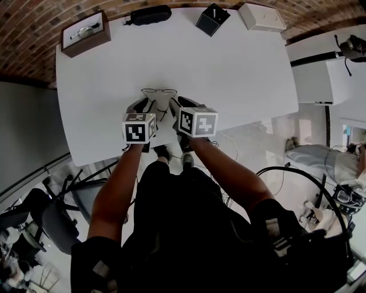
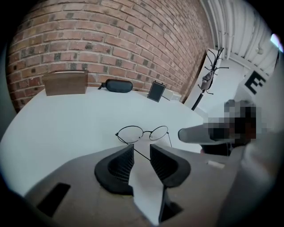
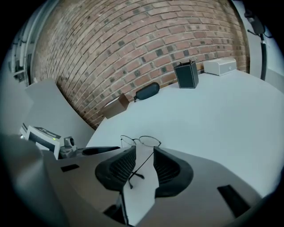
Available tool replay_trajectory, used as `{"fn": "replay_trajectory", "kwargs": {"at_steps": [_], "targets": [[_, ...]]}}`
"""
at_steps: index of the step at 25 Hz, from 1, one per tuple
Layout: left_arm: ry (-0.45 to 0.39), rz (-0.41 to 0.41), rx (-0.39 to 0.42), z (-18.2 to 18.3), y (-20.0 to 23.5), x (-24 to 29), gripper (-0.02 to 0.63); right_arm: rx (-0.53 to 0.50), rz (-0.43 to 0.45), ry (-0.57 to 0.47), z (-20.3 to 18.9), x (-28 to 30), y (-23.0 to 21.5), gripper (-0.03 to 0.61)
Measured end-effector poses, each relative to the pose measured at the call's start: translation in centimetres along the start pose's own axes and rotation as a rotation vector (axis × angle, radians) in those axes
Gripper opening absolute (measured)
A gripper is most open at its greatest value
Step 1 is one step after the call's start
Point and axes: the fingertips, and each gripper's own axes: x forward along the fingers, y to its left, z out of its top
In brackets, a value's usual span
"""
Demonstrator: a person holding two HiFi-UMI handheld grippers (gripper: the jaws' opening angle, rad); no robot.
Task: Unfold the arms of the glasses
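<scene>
Across the head view, a white round-cornered table [image 1: 246, 74]. Along its 12 o'clock edge, from 10 to 1: a brown wooden box [image 1: 86, 34], a black oblong glasses case [image 1: 150, 15], a small black box [image 1: 213, 19] and a white box [image 1: 262, 16].

At the 6 o'clock edge, side by side, the left gripper [image 1: 147, 106] and the right gripper [image 1: 182, 105]. Just beyond them, thin wire-framed round-lens glasses [image 1: 159, 91].

Only in the left gripper view: left gripper [image 2: 141, 150] with its jaws apart, one thin arm of the glasses [image 2: 142, 132] running between them, bare table showing on either side.

Only in the right gripper view: right gripper [image 3: 144, 153] likewise parted, the other arm's curved tip lying in the gap.

Lens front toward 12 o'clock, long axis 9 to 3, both arms trailing toward 6.
</scene>
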Motion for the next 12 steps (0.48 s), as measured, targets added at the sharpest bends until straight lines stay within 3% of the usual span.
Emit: {"fn": "replay_trajectory", "kwargs": {"at_steps": [7, 12], "targets": [[0.008, 0.048, -0.050, -0.4, 0.2, 0.1, 0.120, -0.013, -0.020, 0.091, -3.7, 1.4, 1.8, 0.112], [0.032, 0.043, -0.026, -0.5, 0.4, 0.2, 0.120, -0.019, -0.050, 0.101, -3.8, 1.6, 0.5, 0.110]]}}
